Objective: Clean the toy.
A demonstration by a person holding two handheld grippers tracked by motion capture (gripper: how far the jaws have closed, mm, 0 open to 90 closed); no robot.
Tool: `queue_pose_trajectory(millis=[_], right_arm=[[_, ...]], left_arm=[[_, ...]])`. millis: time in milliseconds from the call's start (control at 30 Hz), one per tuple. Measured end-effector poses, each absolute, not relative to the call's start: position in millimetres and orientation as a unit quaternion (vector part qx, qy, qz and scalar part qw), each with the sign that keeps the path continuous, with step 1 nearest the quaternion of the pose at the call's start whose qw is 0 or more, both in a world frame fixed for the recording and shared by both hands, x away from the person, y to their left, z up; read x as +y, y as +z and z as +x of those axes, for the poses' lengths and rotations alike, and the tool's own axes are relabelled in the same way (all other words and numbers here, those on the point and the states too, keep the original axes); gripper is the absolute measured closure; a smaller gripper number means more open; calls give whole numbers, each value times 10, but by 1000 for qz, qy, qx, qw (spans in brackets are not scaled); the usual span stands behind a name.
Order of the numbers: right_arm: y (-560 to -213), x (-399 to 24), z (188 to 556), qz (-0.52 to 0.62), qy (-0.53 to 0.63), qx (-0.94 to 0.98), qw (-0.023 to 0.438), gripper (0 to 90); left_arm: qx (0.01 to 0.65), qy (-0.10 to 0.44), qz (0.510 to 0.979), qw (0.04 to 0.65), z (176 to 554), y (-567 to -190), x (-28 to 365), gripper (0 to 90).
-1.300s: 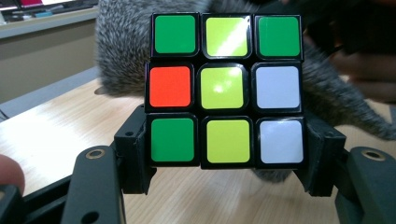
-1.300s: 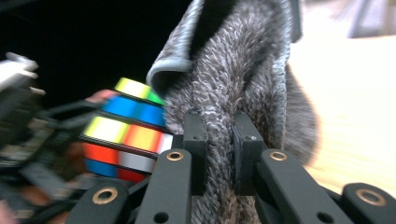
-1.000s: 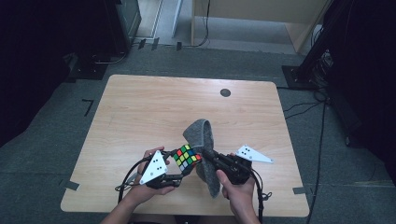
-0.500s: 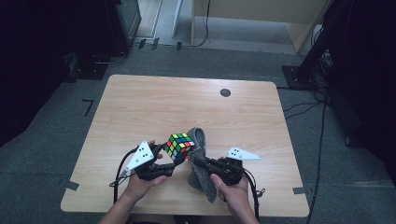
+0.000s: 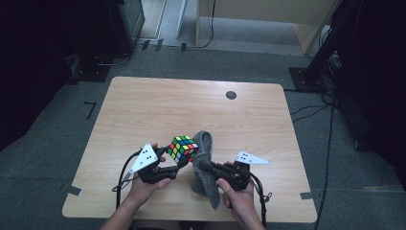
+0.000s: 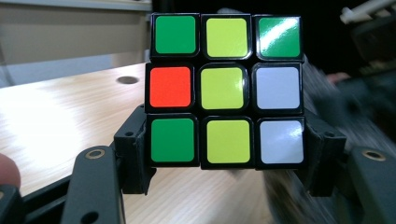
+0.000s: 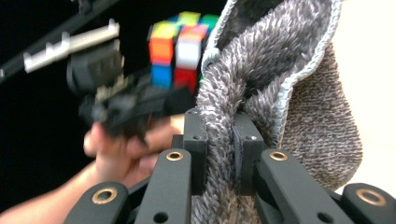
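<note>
Since a second ago, both grippers have shifted left along the near edge of the table [image 5: 143, 105]. Above that edge the cube [image 5: 182, 148] sits clamped between the left gripper's [image 5: 178, 162] half-spread jaws. Just right of it, touching it, hangs the grey cloth [image 5: 205, 167], pinched in the right gripper [image 5: 200, 165], whose jaws are nearly closed.

No readable text, labels, brand names, numbers or signs appear anywhere; the cube [image 6: 225, 88] shows plain coloured stickers without any print.
</note>
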State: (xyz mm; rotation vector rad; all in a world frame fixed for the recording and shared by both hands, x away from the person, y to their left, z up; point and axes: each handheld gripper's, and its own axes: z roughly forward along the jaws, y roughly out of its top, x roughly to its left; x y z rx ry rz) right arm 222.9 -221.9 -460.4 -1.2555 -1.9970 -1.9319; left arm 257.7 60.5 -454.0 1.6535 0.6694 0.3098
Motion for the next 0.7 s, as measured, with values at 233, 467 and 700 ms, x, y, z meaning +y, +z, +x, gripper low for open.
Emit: queue_pose_trajectory(millis=[233, 467, 700], right_arm=[[-4622, -2119, 2210, -402, -615, -678, 22, 799], [-4488, -2376, 2197, -413, -674, -612, -11, 799], [-4622, -2237, 2223, -401, -644, -651, 20, 793]], left_arm=[[285, 102, 705, 642, 2580, -4490, 654, 343], [267, 84, 735, 617, 2579, -4562, 547, 342], [282, 75, 716, 634, 2608, -4528, 621, 342]])
